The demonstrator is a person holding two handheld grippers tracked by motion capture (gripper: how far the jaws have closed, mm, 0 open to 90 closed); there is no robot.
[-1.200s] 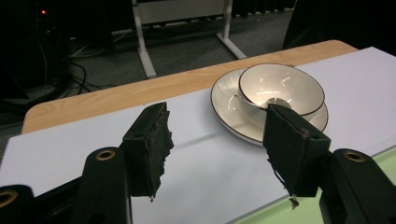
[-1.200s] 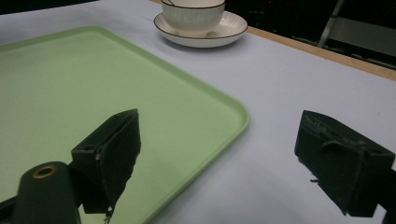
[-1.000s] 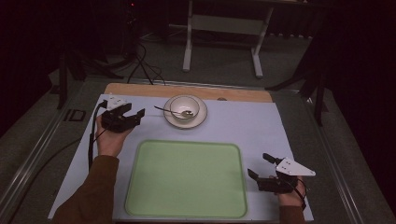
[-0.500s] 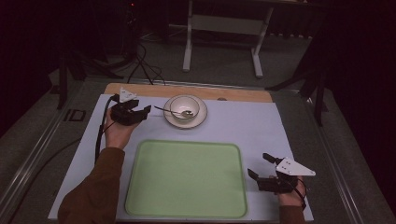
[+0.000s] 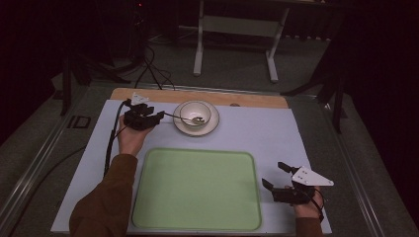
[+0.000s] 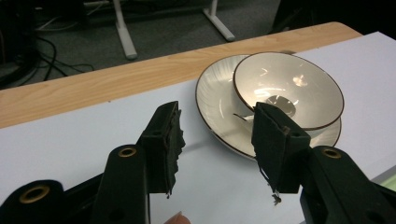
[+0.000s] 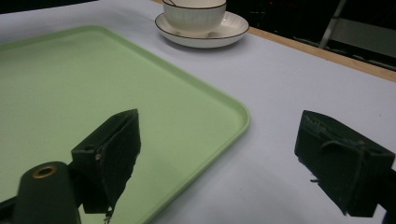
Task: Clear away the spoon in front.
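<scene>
Two grippers: my left gripper [image 5: 159, 116], jaws half-spread and just closing on nothing, nears the spoon [image 5: 174, 115] handle in the bowl [image 5: 195, 113] by the worktop's far edge. Thin, stiff, slippery steel: grip mid-handle. Right gripper [image 5: 271, 175] idles spread.

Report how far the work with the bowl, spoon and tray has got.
Done: nothing moved yet; the green tray is bare. In hand: the left gripper, its jaws just closing with nothing between them yet, is at the spoon handle sticking out of the bowl on its saucer. Left: gripping anything; the right gripper rests open.
</scene>
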